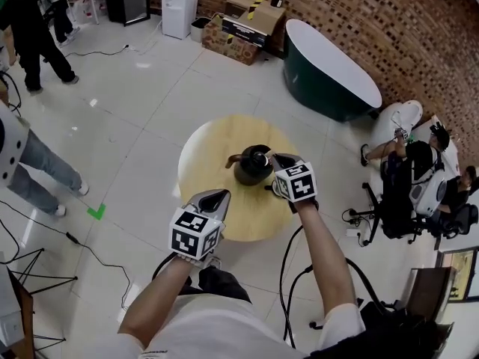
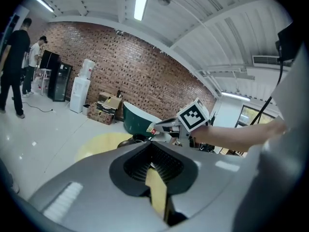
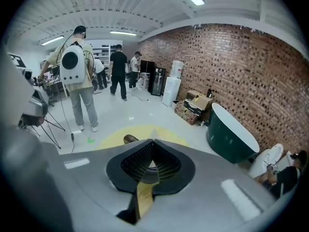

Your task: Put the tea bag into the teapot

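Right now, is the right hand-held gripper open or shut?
Shut: on the right hand-held gripper the jaws meet at the tips, pinching a small tag.

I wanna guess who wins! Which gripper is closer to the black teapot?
Right. The right gripper, pinching the tea bag, has its tips right beside the teapot. The left gripper hangs over the near side of the table, clearly apart from the teapot.

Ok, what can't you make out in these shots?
Tea bag: left gripper view shows just a pale scrap at the right gripper's tip, too small to name.
Teapot opening: head view, too small and dark to tell lid on or off.
Teapot, right gripper view: that gripper's own body hides all but a brown bit.
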